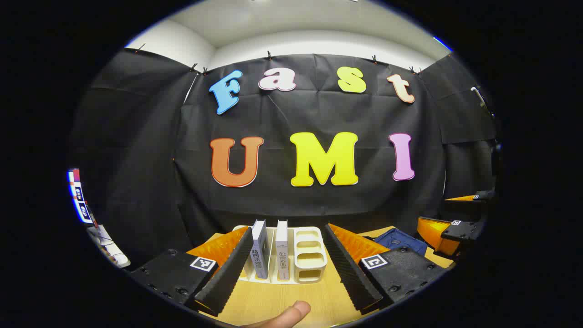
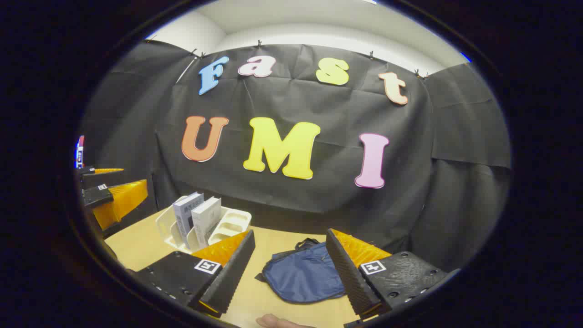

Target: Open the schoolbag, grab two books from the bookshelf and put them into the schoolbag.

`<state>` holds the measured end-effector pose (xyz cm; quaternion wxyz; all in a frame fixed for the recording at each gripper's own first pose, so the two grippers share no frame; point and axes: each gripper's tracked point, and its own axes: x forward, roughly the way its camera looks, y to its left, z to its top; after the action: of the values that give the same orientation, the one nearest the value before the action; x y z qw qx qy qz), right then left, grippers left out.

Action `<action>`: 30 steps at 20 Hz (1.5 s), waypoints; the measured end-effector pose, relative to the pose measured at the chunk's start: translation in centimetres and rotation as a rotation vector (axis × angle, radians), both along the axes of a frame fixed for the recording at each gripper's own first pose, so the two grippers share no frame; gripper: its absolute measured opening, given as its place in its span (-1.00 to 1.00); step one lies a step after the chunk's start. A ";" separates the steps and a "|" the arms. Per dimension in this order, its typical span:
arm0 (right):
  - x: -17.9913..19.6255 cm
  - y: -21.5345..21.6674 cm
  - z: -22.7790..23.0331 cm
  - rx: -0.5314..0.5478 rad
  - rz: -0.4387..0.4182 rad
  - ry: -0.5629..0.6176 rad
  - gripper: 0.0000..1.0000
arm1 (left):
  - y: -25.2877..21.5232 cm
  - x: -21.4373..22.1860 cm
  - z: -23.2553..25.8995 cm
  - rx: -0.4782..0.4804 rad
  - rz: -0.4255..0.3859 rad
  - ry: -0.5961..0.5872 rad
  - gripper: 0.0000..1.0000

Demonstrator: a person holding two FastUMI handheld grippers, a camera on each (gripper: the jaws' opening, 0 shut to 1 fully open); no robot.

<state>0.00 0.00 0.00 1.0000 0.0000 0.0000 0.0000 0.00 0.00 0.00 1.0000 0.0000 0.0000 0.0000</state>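
A light wooden surface ran along the bottom of the left gripper view, and in the right gripper view the same surface crossed the lower middle. Black cloth hung wrinkled behind it, pinned by small clips along its top edge. Above, a white wall met a pale ceiling. At the far left edge sat a striped red, white and blue object, too small to identify.
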 end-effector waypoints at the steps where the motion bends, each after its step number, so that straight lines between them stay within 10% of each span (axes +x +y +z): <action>1: 0.1 -0.2 -0.2 -0.005 -0.001 0.006 0.96 | 0.0 0.1 -0.3 0.000 0.003 0.008 0.99; 20: 5.1 -4.7 -5.4 -0.042 -0.032 0.133 0.91 | -0.4 3.1 -2.5 -0.019 0.080 0.057 0.99; 30: 10.7 -2.3 -18.8 -0.271 0.030 0.372 0.92 | 1.0 3.3 -3.8 -0.019 0.172 0.100 0.99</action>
<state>10.72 -2.28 -18.75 0.9736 -0.1343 0.1842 0.0149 3.34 1.03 -3.78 0.9950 -0.0093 0.0497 0.0859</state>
